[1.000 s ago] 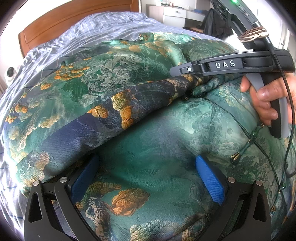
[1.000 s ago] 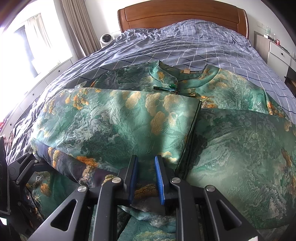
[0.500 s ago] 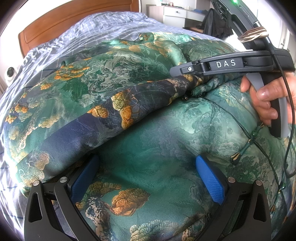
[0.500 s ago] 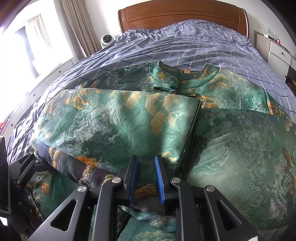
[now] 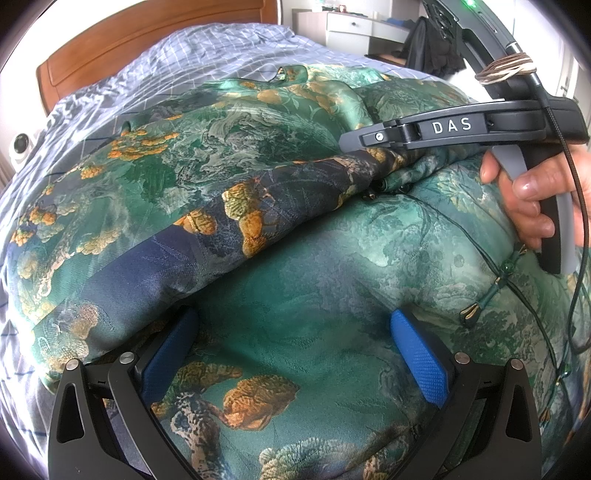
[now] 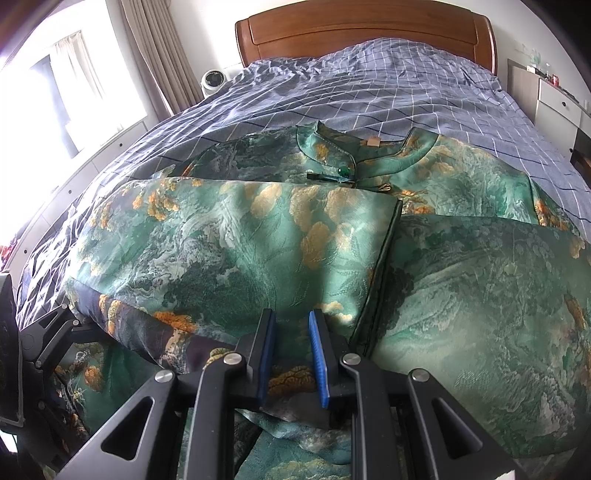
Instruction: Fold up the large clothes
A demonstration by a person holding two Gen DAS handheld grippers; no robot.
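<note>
A large green silk garment [image 6: 258, 243] with gold and blue landscape print lies on the bed, its collar [image 6: 332, 155] toward the headboard and a folded flap lying over its left half. It fills the left wrist view [image 5: 295, 295]. My right gripper [image 6: 291, 354] is shut on the flap's dark lower edge; it also shows in the left wrist view [image 5: 354, 144], gripping that edge. My left gripper [image 5: 291, 350] is open, its blue pads [image 5: 417, 354] spread wide just over the garment's lower part, holding nothing.
The bed has a blue checked cover [image 6: 369, 92] and a wooden headboard [image 6: 362, 33]. A small white round device [image 6: 213, 79] sits by the curtain at the left. White drawers [image 6: 554, 107] stand at the bed's right side. A beaded cord [image 5: 498, 280] lies on the garment.
</note>
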